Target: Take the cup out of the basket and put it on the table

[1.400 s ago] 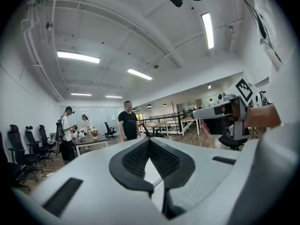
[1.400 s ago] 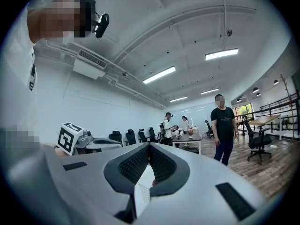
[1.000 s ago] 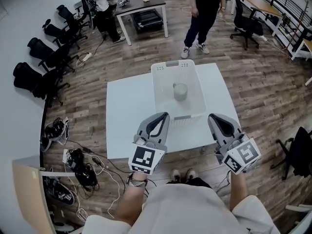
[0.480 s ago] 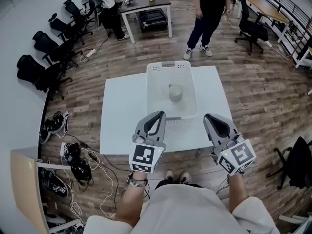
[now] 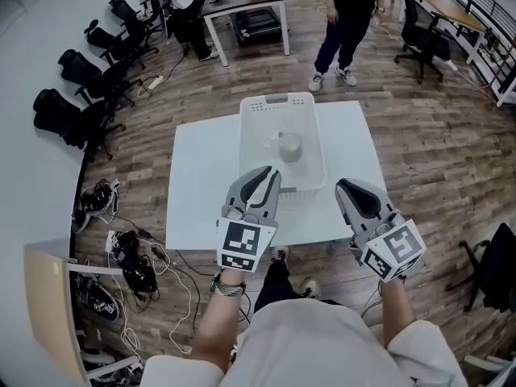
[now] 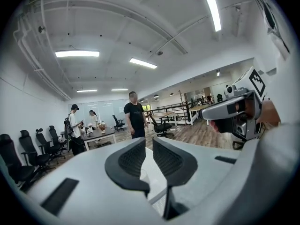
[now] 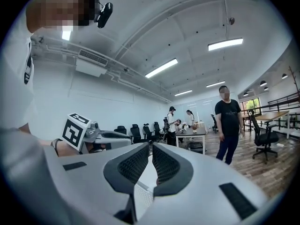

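1. The cup [image 5: 289,146] stands upright inside the white basket [image 5: 278,100], about the middle of its floor and clear of the walls. The basket sits on the white table [image 5: 201,185].
2. The cup looks small, pale and smooth. It is probably light and rigid, and perhaps slippery and breakable if it is glazed.
3. The best hold is likely on the rim from above, with one jaw inside the wall and one outside. The basket's tall sides leave little room for a sideways approach.
4. The left gripper [image 5: 264,173] is held at the basket's near end. Its jaws are opening to a narrow gap, with nothing between them.
5. The right gripper [image 5: 347,187] hangs off the basket's near right corner. Its jaws are drawn together and empty.
6. Both grippers point forward and tilt upward toward the room, well short of the cup.
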